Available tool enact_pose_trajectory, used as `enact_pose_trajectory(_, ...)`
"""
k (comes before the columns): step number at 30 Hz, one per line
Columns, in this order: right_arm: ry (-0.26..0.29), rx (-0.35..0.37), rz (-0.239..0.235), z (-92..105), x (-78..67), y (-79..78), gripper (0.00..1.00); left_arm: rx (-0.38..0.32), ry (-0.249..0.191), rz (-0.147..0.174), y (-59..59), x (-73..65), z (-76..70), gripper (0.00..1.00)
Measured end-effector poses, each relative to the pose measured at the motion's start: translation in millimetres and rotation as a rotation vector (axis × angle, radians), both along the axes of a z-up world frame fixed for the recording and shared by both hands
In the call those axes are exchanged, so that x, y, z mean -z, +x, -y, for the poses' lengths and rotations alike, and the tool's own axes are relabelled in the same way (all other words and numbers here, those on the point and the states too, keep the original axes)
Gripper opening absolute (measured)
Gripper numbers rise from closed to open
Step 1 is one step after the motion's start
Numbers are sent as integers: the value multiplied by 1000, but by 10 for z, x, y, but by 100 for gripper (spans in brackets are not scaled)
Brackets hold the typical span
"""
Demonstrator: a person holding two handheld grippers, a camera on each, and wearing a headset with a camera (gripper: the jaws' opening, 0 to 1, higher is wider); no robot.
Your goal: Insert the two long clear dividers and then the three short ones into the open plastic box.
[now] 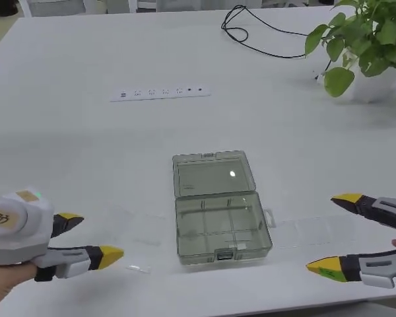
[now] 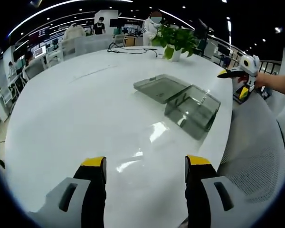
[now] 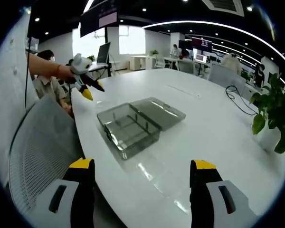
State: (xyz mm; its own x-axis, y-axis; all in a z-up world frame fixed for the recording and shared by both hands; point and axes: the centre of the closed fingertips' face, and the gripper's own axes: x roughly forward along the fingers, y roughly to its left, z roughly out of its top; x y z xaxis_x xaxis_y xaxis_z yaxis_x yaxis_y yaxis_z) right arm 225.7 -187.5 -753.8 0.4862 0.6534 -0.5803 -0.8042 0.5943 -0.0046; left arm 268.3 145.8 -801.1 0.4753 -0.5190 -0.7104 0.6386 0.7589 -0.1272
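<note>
Wide open and empty, left gripper (image 1: 96, 236) and right gripper (image 1: 329, 232) hover over the near edge of the tabletop (image 1: 86, 152) on either side of the open plastic box (image 1: 223, 228), each seemingly poised for the clear dividers (image 1: 315, 230) lying flat just beside it.

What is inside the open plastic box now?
Inside the plastic box, faint lines cross like compartment walls; whether they are inserted dividers or moulded ribs is unclear. Its tinted front wall blurs the floor behind it.
</note>
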Motion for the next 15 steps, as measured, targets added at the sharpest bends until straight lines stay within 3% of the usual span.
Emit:
enact_pose_trajectory(9, 6, 1, -8, -13, 26, -6, 82, -39, 47, -53, 20, 138, -86, 56)
enact_pose_trajectory(10, 9, 2, -10, -15, 31, -7, 82, -51, 65, -72, 18, 167, -109, 55)
enact_pose_trajectory(15, 10, 4, -11, -11, 38, 4, 82, -61, 92, -107, 28, 238, -113, 52)
